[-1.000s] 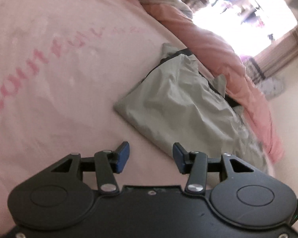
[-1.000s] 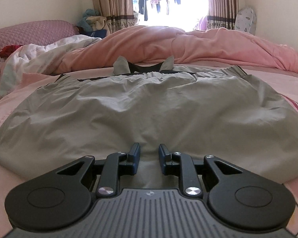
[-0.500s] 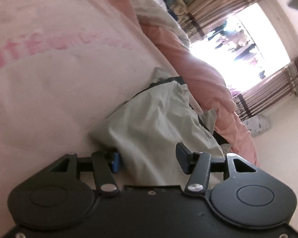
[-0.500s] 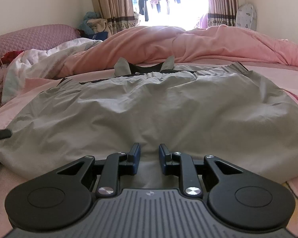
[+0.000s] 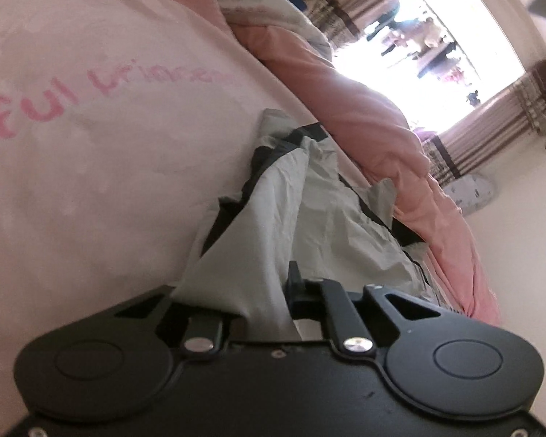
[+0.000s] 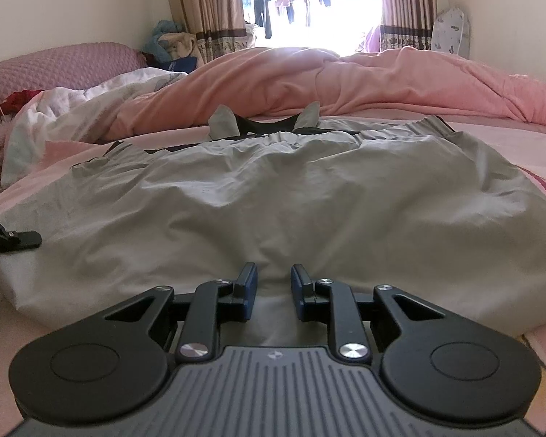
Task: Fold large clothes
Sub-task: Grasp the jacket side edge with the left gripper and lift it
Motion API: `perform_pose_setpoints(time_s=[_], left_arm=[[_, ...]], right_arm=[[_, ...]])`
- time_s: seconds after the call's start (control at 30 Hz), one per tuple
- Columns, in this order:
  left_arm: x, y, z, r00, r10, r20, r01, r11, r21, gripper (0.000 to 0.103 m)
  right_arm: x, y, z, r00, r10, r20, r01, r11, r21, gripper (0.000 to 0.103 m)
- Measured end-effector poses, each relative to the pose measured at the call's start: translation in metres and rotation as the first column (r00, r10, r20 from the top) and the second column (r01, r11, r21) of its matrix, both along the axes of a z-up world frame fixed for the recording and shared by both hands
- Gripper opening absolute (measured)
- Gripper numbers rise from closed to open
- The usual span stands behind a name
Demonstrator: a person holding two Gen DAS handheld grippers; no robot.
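A large grey garment (image 6: 291,204) with black trim lies spread on the pink bed sheet (image 5: 72,182). In the left wrist view the garment's (image 5: 258,255) corner lies between my left gripper's (image 5: 251,291) fingers; the left finger is hidden under cloth and the fingers stand close around it. The left gripper also shows in the right wrist view (image 6: 7,238) at the garment's left edge. My right gripper (image 6: 273,287) straddles the near hem with a narrow gap between its blue pads, cloth between them.
A pink duvet (image 6: 345,87) is bunched along the far side of the bed. A white blanket (image 6: 72,109) and a purple pillow (image 6: 54,69) lie at the far left. Curtains and a bright window (image 6: 309,0) are behind.
My left gripper has moved forward onto the garment's corner and its fingers have closed in around the cloth. My right gripper has stayed at the near hem.
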State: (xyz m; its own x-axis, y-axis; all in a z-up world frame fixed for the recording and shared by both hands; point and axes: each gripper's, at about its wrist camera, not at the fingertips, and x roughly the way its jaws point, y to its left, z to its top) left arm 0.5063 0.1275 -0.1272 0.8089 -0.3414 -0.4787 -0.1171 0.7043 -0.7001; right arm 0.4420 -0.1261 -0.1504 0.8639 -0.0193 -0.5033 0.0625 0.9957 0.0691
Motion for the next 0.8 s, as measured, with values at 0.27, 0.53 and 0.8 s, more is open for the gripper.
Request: perform_pose_setpoints(time_s=[0.27, 0.53, 0.8], left_arm=[[0.008, -0.008, 0.029, 0.995, -0.073, 0.071, 0.066, 0.993, 0.094, 0.006], [0.017, -0.009, 0.032, 0.99, -0.117, 0.085, 0.104, 0.985, 0.141, 0.006], [0.016, -0.009, 0.026, 0.99, -0.124, 0.07, 0.112, 0.981, 0.158, 0.006]], right_arm=[[-0.018, 0.001, 0.023, 0.999, -0.037, 0.002, 0.036, 0.998, 0.041, 0.03], [-0.025, 0.01, 0.006, 0.998, -0.061, -0.027, 0.063, 0.997, 0.047, 0.03], [-0.026, 0.015, 0.001, 0.998, -0.063, -0.01, 0.064, 0.998, 0.019, 0.03]])
